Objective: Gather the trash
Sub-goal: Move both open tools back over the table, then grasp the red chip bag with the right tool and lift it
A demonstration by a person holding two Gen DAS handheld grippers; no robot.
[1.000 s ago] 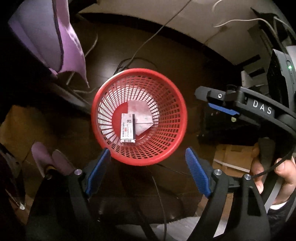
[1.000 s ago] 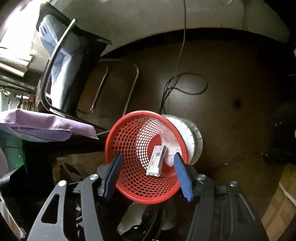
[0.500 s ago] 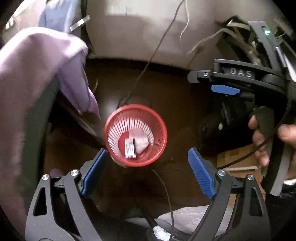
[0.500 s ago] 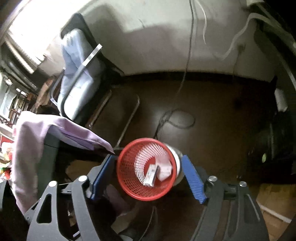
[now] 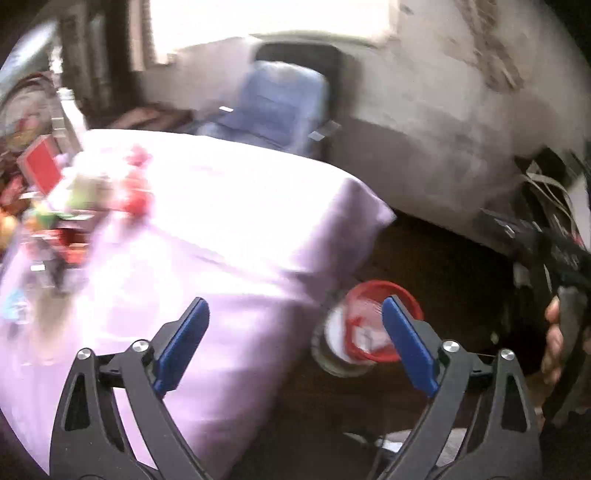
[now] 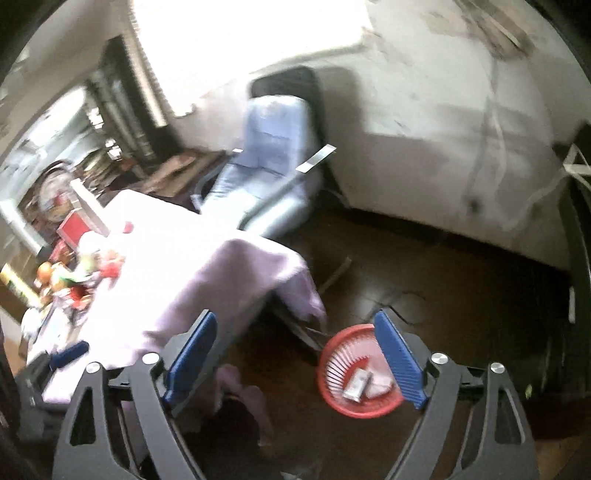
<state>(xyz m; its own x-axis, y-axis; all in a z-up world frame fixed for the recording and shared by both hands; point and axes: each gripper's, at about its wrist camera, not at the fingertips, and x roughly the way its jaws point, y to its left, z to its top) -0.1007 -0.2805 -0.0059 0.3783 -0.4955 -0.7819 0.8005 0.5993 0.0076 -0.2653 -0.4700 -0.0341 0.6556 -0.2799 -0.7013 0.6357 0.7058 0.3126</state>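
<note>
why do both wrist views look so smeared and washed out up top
Left wrist view: heavy motion blur smears the clutter on the lilac tablecloth and the red basket; the window is blown out white. Right wrist view: milder blur, the basket and the box in it stay readable, but window glare bleaches the cloth. Fisheye bends the walls in both.

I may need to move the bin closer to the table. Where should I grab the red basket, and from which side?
Take the red basket by its top rim, coming straight down from above. It stands upright on the floor with its mouth open upward, and the thin mesh wall fits between the fingers. Choose the rim on the side away from the box and paper inside. Both grippers are empty, jaws opening.
</note>
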